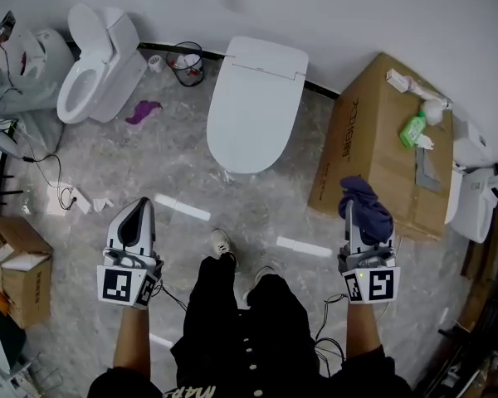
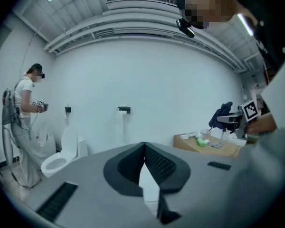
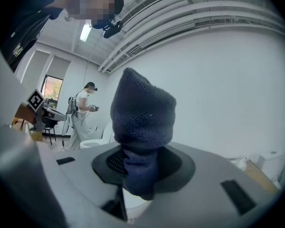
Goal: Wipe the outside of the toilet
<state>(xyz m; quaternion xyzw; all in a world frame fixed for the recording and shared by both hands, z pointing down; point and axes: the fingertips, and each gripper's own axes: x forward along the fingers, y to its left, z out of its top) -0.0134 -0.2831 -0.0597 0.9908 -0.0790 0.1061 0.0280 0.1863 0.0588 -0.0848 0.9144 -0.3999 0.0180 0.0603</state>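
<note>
The closed-lid white toilet stands against the far wall, ahead of me and between my two grippers. My right gripper is held low at the right, shut on a dark blue cloth. In the right gripper view that cloth bulges up above the jaws and hides their tips. My left gripper hangs at the left, shut with nothing in it; its fingertips meet in the left gripper view. Both grippers are well short of the toilet.
A second toilet with its lid up stands far left, with a purple rag on the floor beside it. A wire bin sits by the wall. A large cardboard box carries a green bottle. Another person stands far left.
</note>
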